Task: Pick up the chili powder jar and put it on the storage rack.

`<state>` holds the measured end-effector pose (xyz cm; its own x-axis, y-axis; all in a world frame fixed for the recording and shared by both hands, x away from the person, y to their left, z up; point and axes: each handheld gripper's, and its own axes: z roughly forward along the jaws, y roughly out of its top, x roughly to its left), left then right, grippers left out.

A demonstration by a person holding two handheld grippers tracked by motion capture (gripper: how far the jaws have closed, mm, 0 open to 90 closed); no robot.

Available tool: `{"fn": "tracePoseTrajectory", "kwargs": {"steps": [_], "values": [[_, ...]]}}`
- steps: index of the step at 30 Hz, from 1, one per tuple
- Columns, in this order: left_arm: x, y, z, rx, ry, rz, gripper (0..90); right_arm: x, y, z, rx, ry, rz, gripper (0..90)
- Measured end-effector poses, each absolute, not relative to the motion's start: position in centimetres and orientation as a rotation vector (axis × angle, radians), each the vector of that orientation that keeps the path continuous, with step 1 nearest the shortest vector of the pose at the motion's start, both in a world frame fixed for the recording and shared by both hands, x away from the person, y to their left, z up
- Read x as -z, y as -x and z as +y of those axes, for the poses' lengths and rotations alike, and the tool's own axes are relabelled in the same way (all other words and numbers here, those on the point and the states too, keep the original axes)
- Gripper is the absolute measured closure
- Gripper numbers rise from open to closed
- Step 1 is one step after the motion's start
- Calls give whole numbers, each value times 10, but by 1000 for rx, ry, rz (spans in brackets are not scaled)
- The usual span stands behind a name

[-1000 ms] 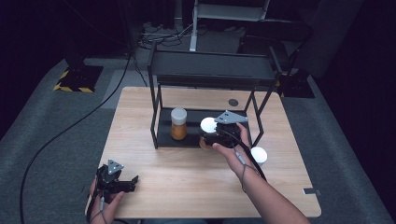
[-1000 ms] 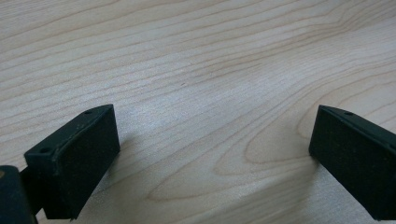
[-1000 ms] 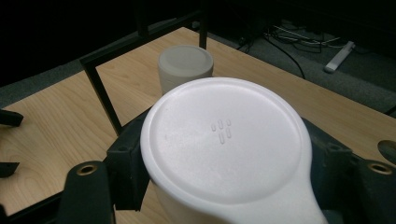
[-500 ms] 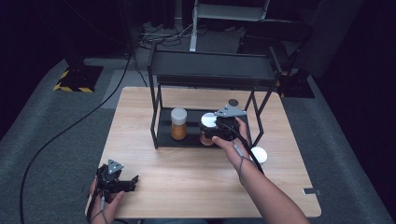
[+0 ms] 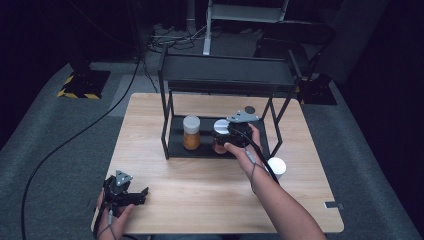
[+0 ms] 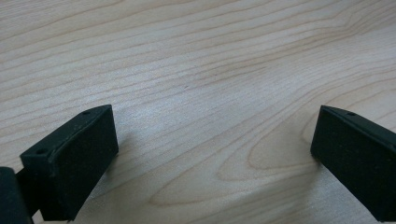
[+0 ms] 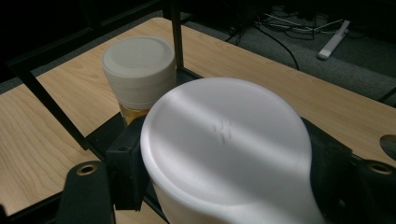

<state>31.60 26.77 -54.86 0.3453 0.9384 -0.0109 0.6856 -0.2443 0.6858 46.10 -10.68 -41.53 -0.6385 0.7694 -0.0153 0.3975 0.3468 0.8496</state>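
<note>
White-lidded jar sat clamped in the right gripper on the rack's lower shelf. Left gripper rested wide apart, empty, over the table.

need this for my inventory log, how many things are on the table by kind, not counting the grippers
jars with white lids: 2, one standing on the rack's bottom shelf, one held between the right gripper's jaws
loose white lid: 1
black rack: 1
small dark disc: 1
total: 5
</note>
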Motion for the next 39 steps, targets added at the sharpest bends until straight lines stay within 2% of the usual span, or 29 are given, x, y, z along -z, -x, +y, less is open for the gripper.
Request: {"fn": "tracePoseTrajectory", "kwargs": {"steps": [39], "values": [[549,-317,267,-549,-2012,1421,3,450,-482,-91,-1173,-1097,2203,305]]}}
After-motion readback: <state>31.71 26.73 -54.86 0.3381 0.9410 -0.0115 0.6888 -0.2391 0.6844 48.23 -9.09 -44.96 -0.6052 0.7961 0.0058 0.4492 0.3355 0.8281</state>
